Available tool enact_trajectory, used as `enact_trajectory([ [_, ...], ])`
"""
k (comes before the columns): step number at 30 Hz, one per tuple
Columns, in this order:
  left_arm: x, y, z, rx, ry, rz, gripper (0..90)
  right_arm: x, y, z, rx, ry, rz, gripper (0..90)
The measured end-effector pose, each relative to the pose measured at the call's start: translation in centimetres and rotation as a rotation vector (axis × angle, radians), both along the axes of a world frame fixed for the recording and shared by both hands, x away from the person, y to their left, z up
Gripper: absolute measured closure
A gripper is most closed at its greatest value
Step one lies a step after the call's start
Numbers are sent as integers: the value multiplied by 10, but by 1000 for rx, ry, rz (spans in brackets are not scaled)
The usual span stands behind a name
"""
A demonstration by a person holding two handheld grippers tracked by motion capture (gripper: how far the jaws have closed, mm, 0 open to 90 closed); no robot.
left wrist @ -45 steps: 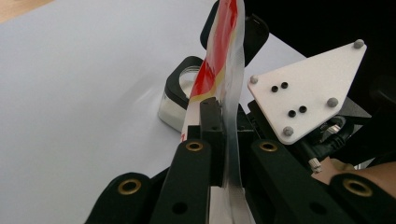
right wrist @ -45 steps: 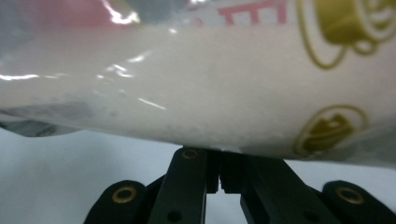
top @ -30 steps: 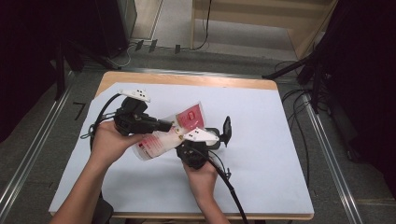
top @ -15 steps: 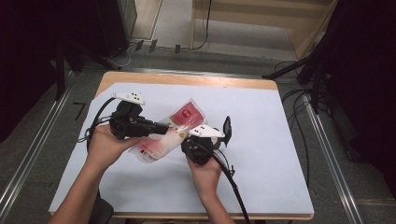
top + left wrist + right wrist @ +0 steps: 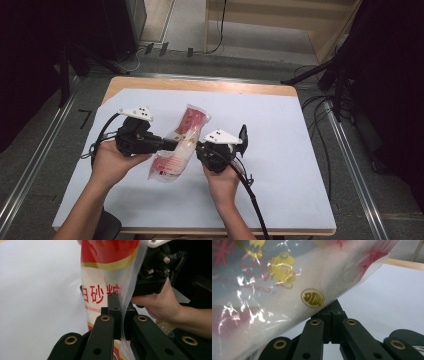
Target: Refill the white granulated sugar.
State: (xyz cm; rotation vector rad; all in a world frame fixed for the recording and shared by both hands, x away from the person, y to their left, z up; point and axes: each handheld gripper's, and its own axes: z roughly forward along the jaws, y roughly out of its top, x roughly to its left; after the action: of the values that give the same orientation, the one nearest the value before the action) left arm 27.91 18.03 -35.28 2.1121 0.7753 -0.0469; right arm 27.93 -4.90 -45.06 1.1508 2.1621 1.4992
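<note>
Both grippers clamped on the sugar bag, now tilted more upright than before.

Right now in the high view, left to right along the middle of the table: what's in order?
Left hand → left gripper → sugar bag, pinched from both sides → right gripper → bare white table cover.

The bag is clear plastic, white inside, with red bands, gold trim and red characters. The grippers are black; the mat is pale blue.
</note>
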Motion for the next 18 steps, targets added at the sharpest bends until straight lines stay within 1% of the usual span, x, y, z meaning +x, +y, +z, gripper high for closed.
enact_trajectory([
  [1,0,2,0,0,-7,19,900,1,1,-1,-8,-3,4,900],
  [2,0,3,0,0,-6,24,900,1,1,-2,-11,5,8,900],
  [3,1,6,0,-1,-15,40,900,2,1,-2,-13,7,11,900],
  [4,1,8,0,-12,-15,46,900,2,1,-3,-15,8,16,900],
  [7,3,14,0,-21,-21,69,900,1,2,-3,-30,2,28,900],
  [10,5,18,1,-26,-21,86,900,1,2,-2,-36,4,52,900],
  [11,5,20,1,-34,-22,90,900,0,2,-2,-37,11,59,900],
  [12,6,22,2,-29,-27,95,900,0,2,-2,-44,13,74,900],
  [13,7,23,1,-37,-36,103,900,-1,2,-2,-45,15,82,900],
  [15,9,26,1,-50,-36,120,900,-3,2,-1,-71,6,110,898],
  [17,13,28,0,-50,-37,129,900,-4,0,1,-62,15,123,898],
  [18,14,29,0,-52,-38,136,900,-5,-2,3,-37,22,132,894],
])
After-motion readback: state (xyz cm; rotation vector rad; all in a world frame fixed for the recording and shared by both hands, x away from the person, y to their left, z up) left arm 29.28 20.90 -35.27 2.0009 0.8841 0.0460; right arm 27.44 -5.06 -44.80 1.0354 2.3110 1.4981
